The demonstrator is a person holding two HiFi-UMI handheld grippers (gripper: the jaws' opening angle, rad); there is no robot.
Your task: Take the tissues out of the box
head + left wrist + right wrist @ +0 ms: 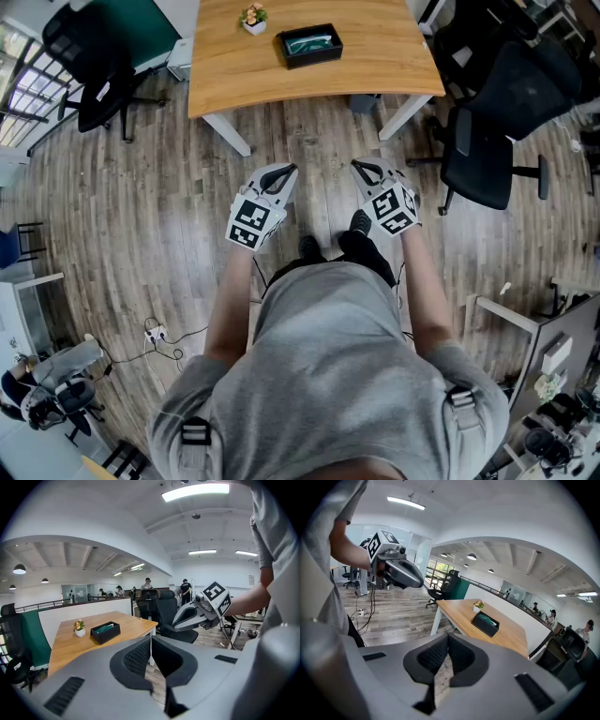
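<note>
A black tissue box (pixel 309 46) with greenish tissue showing in its top stands on the wooden table (pixel 375 56), far ahead of me. The same tissue box (pixel 105 632) shows at mid-left in the left gripper view and as a small tissue box (pixel 485 623) right of centre in the right gripper view. My left gripper (pixel 283 174) and right gripper (pixel 364 171) hang side by side over the floor, well short of the table. Both are shut with nothing between the jaws. From the left gripper (pixel 150 641) the right gripper (pixel 187 617) is in sight, and from the right gripper (pixel 447 641) the left gripper (pixel 405 575).
A small potted plant (pixel 253 19) stands on the table beside the box. Black office chairs stand left (pixel 98 66) and right (pixel 492 141) of the table. Cables and a power strip (pixel 155 333) lie on the wood floor at my left. People stand far off in the office.
</note>
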